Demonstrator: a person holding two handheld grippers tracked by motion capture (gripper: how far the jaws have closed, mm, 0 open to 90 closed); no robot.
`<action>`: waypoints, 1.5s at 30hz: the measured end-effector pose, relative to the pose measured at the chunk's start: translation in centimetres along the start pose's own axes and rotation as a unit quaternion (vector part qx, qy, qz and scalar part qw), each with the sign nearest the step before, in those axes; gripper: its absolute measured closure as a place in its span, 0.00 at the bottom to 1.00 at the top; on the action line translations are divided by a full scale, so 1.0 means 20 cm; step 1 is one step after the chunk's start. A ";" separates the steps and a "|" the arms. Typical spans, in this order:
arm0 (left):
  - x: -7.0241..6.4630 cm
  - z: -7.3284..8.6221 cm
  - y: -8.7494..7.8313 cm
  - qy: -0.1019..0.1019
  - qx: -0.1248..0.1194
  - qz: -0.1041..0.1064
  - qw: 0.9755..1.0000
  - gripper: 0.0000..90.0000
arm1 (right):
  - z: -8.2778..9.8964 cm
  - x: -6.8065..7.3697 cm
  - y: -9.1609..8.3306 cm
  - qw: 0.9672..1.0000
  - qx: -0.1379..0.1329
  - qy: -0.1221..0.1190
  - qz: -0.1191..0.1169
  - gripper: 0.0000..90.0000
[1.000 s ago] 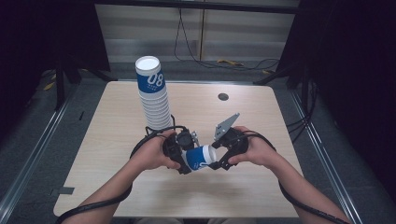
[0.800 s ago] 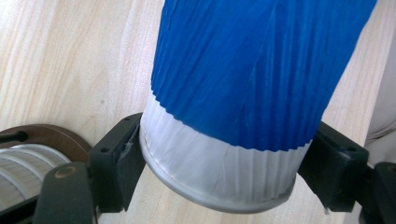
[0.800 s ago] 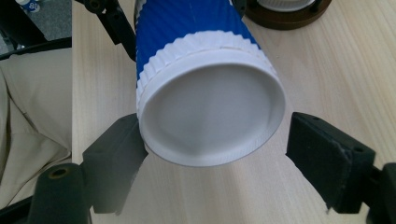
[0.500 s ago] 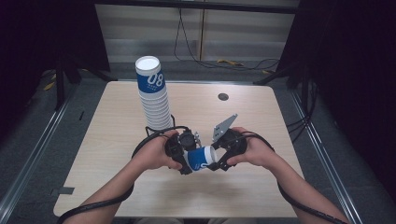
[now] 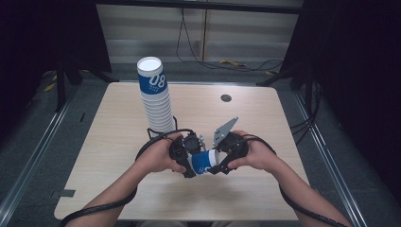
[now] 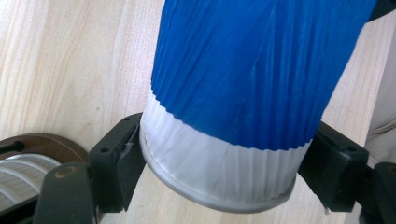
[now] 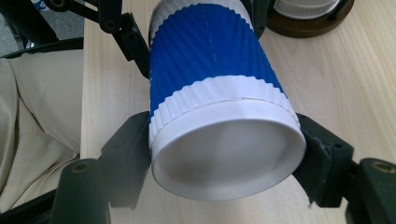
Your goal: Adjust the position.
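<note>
A blue and white ribbed paper cup point(image 5: 204, 162) lies on its side just above the table, between both hands. My left gripper point(image 5: 189, 165) is shut on one white end of the cup point(image 6: 247, 70), with a pad point(image 6: 123, 163) pressed to each side. My right gripper point(image 5: 218, 163) holds the opposite end, the flat white bottom of the cup point(image 7: 210, 51). Its jaws have just been closing and now press on that end, one finger point(image 7: 128, 154) on each side.
A tall stack of matching cups point(image 5: 155, 99) stands on a dark round base point(image 6: 32, 154) just behind the hands, slightly left. A small dark disc point(image 5: 226, 98) sits far back on the wooden table point(image 5: 118, 156). Cables loop around both grippers.
The right gripper's jaws have drawn in onto the cup's end. Both hands and the cup have kept their place.
</note>
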State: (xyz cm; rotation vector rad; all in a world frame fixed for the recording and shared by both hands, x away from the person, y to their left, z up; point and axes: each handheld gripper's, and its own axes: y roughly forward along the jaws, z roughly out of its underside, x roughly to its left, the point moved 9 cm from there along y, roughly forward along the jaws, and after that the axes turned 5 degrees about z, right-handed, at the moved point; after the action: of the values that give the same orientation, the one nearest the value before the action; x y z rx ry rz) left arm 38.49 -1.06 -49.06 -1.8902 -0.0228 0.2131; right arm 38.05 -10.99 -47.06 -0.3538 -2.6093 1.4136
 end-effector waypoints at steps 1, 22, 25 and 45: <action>0.00 0.00 0.00 0.002 -0.004 0.000 1.000 0.25 | 0.00 0.00 0.00 1.000 0.000 0.000 0.000 0.31; 0.00 0.00 -0.01 0.012 -0.001 0.001 1.000 0.25 | 0.00 0.02 0.02 1.000 0.000 -0.004 -0.004 0.25; -0.01 0.00 -0.01 0.016 0.002 0.000 1.000 0.25 | -0.02 0.03 0.02 1.000 -0.001 -0.001 -0.006 0.25; 0.03 0.00 -0.06 0.002 -0.087 0.011 0.996 0.22 | 0.02 -0.03 -0.01 0.999 -0.024 -0.011 0.027 0.30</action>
State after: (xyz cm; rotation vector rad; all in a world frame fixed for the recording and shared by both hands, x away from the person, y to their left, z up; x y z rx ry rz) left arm 39.20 -0.62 -48.07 -2.0648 -0.0191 0.2282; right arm 38.41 -11.56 -47.11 -0.4192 -2.6751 1.3804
